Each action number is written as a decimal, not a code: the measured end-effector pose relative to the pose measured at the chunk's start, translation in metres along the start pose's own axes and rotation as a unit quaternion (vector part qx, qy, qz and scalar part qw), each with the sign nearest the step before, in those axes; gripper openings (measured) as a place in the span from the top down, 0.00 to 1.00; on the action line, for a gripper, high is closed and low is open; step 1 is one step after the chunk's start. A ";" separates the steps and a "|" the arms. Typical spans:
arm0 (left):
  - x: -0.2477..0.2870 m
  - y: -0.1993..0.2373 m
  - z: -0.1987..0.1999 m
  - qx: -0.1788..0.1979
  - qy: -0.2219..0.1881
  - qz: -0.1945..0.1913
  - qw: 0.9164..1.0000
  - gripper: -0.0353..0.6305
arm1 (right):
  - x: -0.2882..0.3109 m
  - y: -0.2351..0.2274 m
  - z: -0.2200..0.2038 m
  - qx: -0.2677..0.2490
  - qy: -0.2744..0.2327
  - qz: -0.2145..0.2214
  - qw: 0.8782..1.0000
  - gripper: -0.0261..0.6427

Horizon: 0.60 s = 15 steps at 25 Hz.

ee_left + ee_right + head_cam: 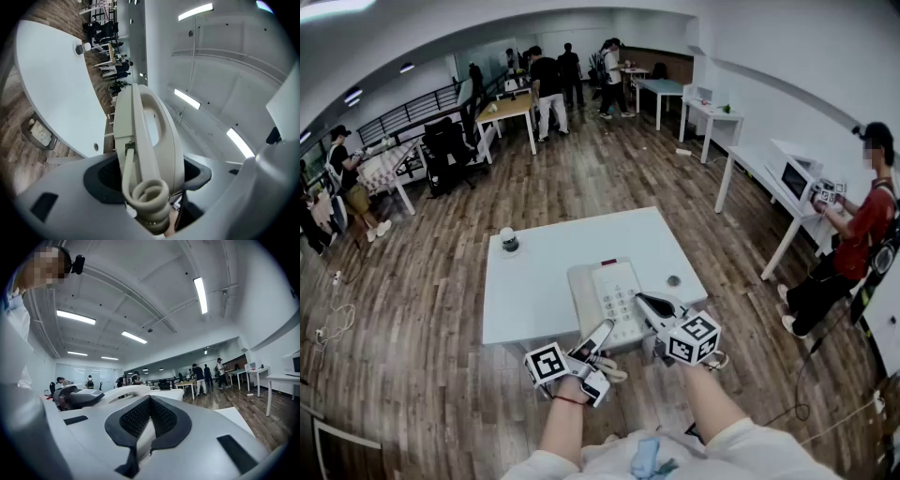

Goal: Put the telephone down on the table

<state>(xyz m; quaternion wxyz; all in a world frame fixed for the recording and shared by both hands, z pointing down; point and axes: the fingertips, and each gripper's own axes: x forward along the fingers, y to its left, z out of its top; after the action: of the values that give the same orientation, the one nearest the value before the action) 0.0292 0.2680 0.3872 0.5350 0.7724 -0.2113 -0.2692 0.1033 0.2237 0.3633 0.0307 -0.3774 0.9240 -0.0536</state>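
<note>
White desk (534, 281) ahead: our left gripper (150, 177) clamps the handset (151, 131) at the near edge, right gripper (147, 420) pinched shut, empty, by the base (611, 292). Let's lower that handset flat, cord (147, 199) slack, then release

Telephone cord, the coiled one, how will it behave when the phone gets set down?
Probably springy and floppy: the coiled cord curls in loose loops beside the telephone clamped between the jaws of the left gripper. It might drag or snag on the table, since the telephone is at its near edge. Likely too light to tug the telephone.
</note>
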 end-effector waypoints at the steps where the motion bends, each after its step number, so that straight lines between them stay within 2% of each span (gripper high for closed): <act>1: 0.000 0.000 0.000 0.001 0.001 -0.002 1.000 0.48 | 0.000 0.000 0.000 0.000 -0.001 -0.001 1.000 0.92; 15: 0.002 0.007 0.004 -0.002 0.003 -0.002 1.000 0.48 | 0.005 -0.003 -0.006 -0.002 -0.001 -0.004 1.000 0.92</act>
<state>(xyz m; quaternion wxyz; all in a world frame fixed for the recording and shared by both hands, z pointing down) 0.0275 0.2615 0.3919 0.5369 0.7725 -0.2072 -0.2685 0.1014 0.2180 0.3691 0.0305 -0.3808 0.9227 -0.0516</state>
